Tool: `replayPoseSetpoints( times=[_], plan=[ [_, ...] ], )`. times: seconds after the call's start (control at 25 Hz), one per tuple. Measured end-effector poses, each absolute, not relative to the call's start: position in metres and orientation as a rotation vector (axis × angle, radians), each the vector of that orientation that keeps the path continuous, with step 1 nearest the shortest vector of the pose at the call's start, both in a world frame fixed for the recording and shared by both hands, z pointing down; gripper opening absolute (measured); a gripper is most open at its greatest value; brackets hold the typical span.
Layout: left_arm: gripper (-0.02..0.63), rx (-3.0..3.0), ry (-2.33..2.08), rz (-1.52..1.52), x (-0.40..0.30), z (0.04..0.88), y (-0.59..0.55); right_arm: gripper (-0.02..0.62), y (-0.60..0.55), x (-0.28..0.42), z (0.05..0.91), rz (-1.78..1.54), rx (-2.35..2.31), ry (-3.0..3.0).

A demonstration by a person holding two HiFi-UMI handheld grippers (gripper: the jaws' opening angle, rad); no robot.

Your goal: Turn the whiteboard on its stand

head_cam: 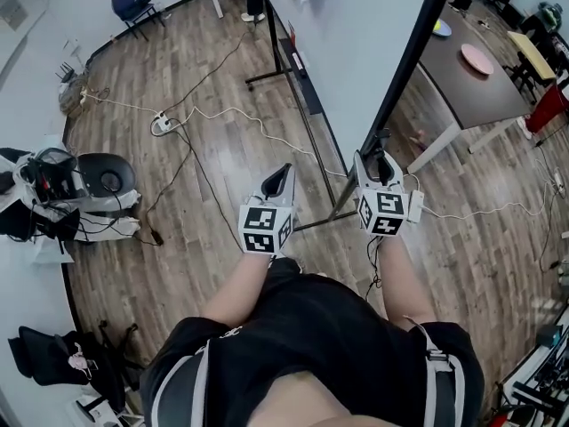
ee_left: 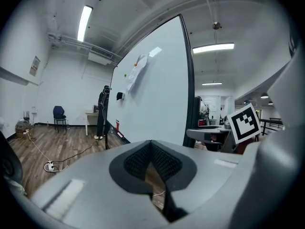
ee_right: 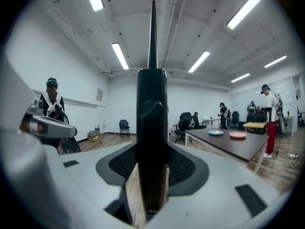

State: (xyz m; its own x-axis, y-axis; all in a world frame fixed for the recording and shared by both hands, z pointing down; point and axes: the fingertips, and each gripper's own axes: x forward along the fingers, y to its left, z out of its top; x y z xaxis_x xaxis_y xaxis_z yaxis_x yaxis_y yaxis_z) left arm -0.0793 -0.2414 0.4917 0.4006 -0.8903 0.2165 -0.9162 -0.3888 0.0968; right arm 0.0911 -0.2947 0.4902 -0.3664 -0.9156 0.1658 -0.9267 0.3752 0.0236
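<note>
Gripping whiteboard (head_cam: 356,52) frame edge: right tongs (head_cam: 380,160) | left tongs (head_cam: 284,171): closed, empty, apart from whiteboard

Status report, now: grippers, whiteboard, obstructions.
Right gripper clamped on the whiteboard edge. Left gripper shut, empty, clear of it. Whiteboard upright on its stand. Cables on the floor near the stand; table close behind.

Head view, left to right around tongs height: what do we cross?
Black round-topped unit → white power strip → left tongs → right tongs, clamped on the whiteboard edge → dark table.
</note>
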Motion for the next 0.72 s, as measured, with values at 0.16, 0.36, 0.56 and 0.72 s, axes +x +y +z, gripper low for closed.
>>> replayPoseSetpoints(
  times=[0.16,0.36,0.56,0.72],
  plan=[
    [0.006,2.461,-1.613,0.167,-0.080,0.487,-0.229,0.192,-0.279,0.096,0.489,0.108,1.673,-2.477],
    [0.006,2.506,-1.585,0.183,-0.069,0.485,-0.224,0.192,-0.264,0.105,0.490,0.100,1.677,-2.487],
    [0.006,2.554,-1.551,0.179,-0.056,0.480,-0.221,0.192,-0.251,0.111,0.491,0.091,1.670,-2.502],
    [0.006,2.583,-1.504,0.187,-0.038,0.480,-0.216,0.192,-0.239,0.120,0.490,0.090,1.677,-2.503]
  ],
)
